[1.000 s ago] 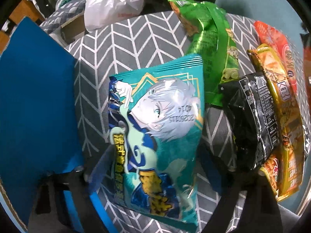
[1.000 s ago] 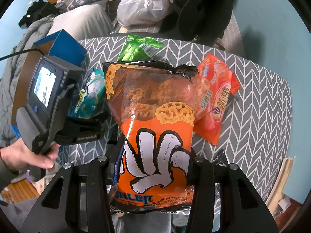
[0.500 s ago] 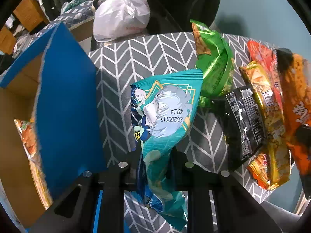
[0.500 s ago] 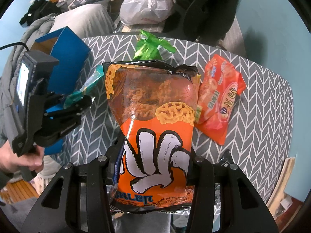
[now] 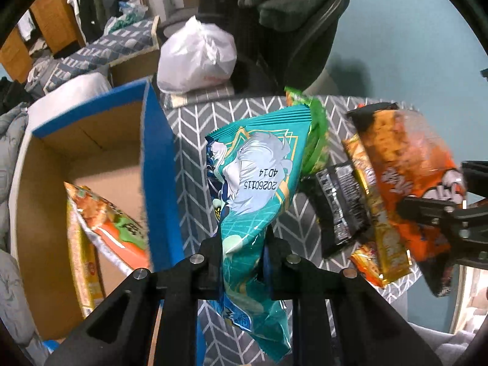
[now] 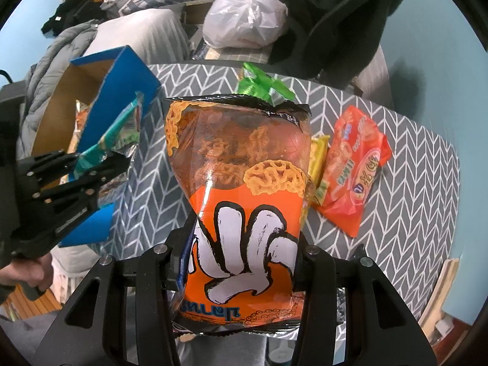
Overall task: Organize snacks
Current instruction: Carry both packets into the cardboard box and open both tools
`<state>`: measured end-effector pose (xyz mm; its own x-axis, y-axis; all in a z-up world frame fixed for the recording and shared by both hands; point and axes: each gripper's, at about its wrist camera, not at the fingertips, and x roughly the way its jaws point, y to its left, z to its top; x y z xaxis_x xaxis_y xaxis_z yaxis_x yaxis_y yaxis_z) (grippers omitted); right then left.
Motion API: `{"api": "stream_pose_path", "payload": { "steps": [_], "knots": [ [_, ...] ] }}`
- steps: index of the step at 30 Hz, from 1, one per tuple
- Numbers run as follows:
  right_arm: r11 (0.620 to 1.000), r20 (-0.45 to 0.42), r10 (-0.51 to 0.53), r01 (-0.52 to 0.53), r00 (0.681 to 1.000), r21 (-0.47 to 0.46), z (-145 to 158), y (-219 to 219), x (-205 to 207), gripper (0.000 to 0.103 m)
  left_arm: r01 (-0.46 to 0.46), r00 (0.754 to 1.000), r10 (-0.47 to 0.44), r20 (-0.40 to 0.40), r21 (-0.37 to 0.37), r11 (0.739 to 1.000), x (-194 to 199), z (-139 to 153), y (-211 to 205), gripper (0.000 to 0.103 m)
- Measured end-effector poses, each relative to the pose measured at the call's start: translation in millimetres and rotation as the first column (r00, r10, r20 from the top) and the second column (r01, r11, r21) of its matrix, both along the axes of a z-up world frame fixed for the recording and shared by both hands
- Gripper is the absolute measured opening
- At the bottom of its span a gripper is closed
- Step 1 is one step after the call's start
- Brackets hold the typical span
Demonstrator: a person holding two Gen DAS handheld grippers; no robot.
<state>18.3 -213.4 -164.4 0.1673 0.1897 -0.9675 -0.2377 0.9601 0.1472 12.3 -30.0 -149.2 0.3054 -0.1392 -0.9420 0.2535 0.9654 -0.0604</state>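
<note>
Our left tool (image 5: 242, 262) pinches the teal packet (image 5: 256, 189); our right tool (image 6: 241, 262) clamps the orange bag (image 6: 241, 207), which hides the tabletop (image 6: 405, 189) snacks behind it.

**Foil, cloth and cardboard**

The teal bag (image 5: 253, 189) and orange bag (image 6: 244, 201) are glossy plastic film, the orange one partly clear and catching glare. The black jaws look like matt plastic with shiny metal pins. The tabletop (image 6: 405, 201) wears matt woven cloth. The box (image 5: 100, 164) is raw brown cardboard inside, smooth blue outside. The white sack (image 5: 198, 58) is thin crinkled plastic.
</note>
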Motion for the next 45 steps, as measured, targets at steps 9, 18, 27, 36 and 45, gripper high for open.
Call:
{"api": "stream_pose_path", "payload": {
  "steps": [9, 18, 27, 36, 45],
  "knots": [
    [0.997, 0.062, 0.075, -0.075, 0.995, 0.001, 28.3, 23.6, 4.7, 0.045, -0.011, 0.996, 0.013, 0.092, -0.016, 1.0, 2.3, 46.0, 18.3, 0.019],
    [0.985, 0.105, 0.165, -0.169, 0.981, 0.03, 46.6, 63.3, 20.6, 0.045, -0.096, 0.985, 0.096, 0.144, -0.008, 0.995, -5.7, 79.1, 64.8, 0.019],
    [0.945, 0.137, 0.318, -0.326, 0.938, 0.039, 49.7, 134.6, 33.9, 0.045, -0.178, 0.975, 0.169, 0.143, 0.049, 0.983, -15.6, 71.1, 120.4, 0.019],
    [0.892, 0.14, 0.445, -0.451, 0.884, 0.012, 40.4, 197.4, 47.4, 0.045, -0.235, 0.966, 0.222, 0.133, 0.086, 0.968, -14.4, 50.3, 165.0, 0.019],
    [0.865, 0.114, 0.499, -0.501, 0.859, -0.009, 23.3, 240.5, 55.1, 0.045, -0.259, 0.963, 0.25, 0.102, 0.082, 0.962, -6.9, 29.7, 187.4, 0.019]
  ]
}}
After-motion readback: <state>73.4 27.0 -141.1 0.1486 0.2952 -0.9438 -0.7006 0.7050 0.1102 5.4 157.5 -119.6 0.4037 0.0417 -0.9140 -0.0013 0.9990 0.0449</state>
